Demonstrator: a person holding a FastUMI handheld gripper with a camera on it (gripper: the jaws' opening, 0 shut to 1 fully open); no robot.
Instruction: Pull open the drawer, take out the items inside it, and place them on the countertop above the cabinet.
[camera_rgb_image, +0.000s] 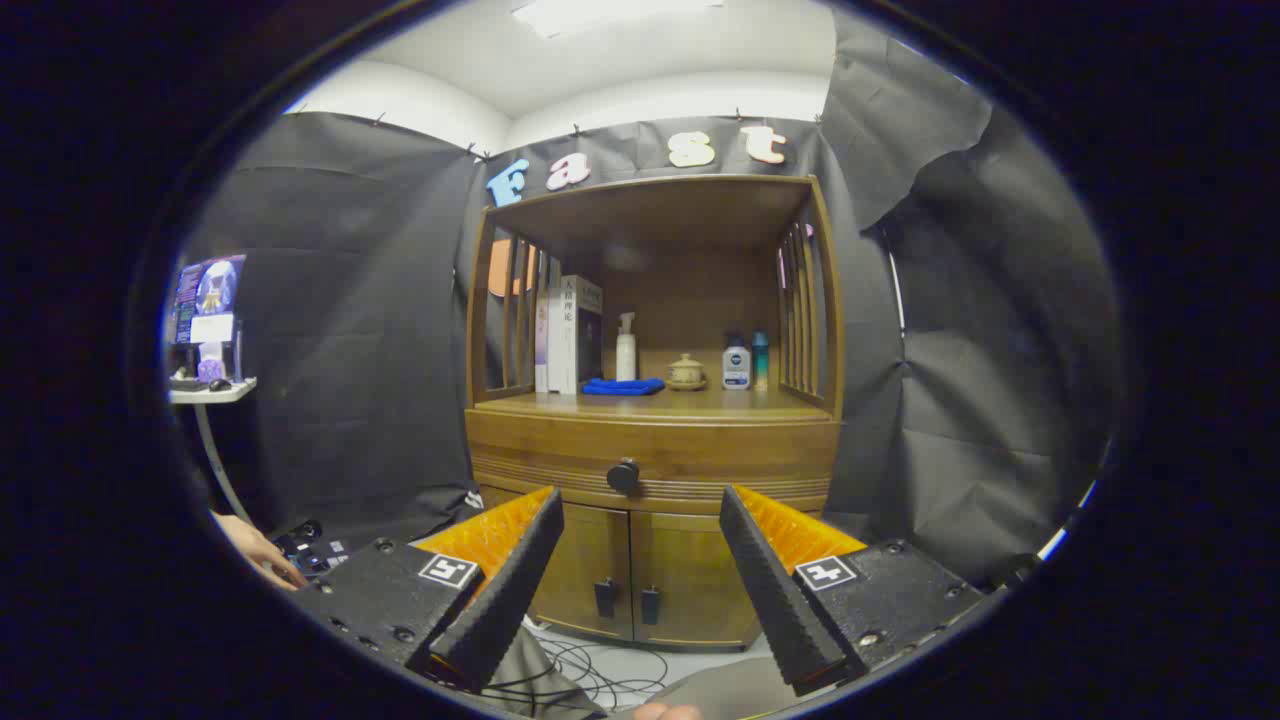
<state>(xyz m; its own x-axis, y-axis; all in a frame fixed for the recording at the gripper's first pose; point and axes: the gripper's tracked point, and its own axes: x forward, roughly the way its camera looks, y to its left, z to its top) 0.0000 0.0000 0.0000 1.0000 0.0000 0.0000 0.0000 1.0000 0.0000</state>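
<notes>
A wooden cabinet (650, 470) stands straight ahead against the black cloth wall. Its drawer (655, 452) is closed, with a round black knob (623, 475) at the middle of its front. The countertop (700, 402) above the drawer is a recessed shelf under a wooden roof. My gripper (640, 505) is open, well short of the cabinet. The knob shows between the two fingertips, a little above them. Nothing is between the orange and black fingers (510, 570). What lies inside the drawer is hidden.
On the countertop stand books (570, 335), a white pump bottle (626, 347), a blue cloth (622, 386), a small lidded pot (686, 372) and two bottles (745, 362). Two lower doors (640, 585) sit under the drawer. Cables (590, 675) lie on the floor. A hand (255, 548) rests at the left.
</notes>
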